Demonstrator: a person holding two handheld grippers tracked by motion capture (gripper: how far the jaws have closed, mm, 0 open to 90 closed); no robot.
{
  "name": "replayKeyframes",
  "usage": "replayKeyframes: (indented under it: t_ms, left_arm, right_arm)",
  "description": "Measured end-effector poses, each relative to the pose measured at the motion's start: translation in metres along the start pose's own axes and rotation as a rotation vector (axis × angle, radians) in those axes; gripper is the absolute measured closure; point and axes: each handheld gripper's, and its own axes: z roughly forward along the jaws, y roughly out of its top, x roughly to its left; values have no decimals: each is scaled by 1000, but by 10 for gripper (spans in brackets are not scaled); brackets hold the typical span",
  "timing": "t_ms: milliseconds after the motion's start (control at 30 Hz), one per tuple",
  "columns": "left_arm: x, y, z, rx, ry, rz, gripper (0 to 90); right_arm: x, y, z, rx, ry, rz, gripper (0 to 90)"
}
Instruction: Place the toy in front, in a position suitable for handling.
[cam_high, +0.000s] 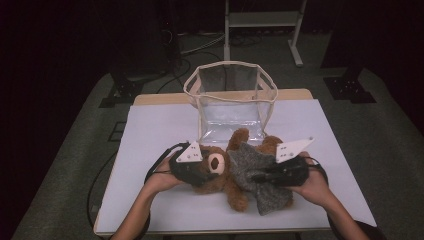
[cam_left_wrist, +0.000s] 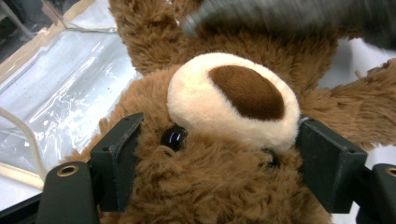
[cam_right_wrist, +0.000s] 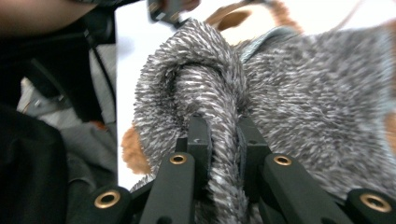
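A: Two grippers on one teddy bear, lying on the white table in front of the clear bag. Left side?

B: Left gripper clamped on the bear's head, one jaw on each side of the muzzle.

A: Right side?

B: Right gripper pinched tight on a fold of the grey knitted garment over the bear's body.
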Motion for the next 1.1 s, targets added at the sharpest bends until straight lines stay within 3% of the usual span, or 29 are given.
replayKeyframes:
  t_ms: [167, 367, 467, 567, 700, 767, 900, 967, 1100]
  left_arm:
    - [-4, 0, 0, 15, -7, 30, 227]
    - [-6, -2, -1, 12, -8, 34, 227]
    - [-6, -2, -1, 7, -5, 33, 227]
    - [-6, -3, 0, 0, -9, 36, 228]
    - [-9, -3, -1, 9, -5, 70, 231]
    - [-10, -2, -1, 18, -7, 80, 232]
    - [-10, -4, -1, 18, -3, 79, 236]
    - [-10, -5, -1, 14, -7, 73, 239]
    - [-11, -5, -2, 15, -8, 84, 239]
  right_arm:
    - [-8, 6, -17, -36, -50, 15, 785]
    - [-17, 28, 15, 25, -48, -21, 765]
    - [-23, 36, 35, 53, -46, -32, 682]
    - [-27, 43, 38, 65, -45, -24, 532]
    - [-31, 52, 47, 95, -59, -40, 475]
    - [-35, 53, 59, 120, -57, -34, 499]
    - [-46, 49, 73, 126, -60, 2, 676]
    - [-46, 47, 68, 109, -56, 29, 737]
    - [-50, 38, 48, 79, -57, 53, 757]
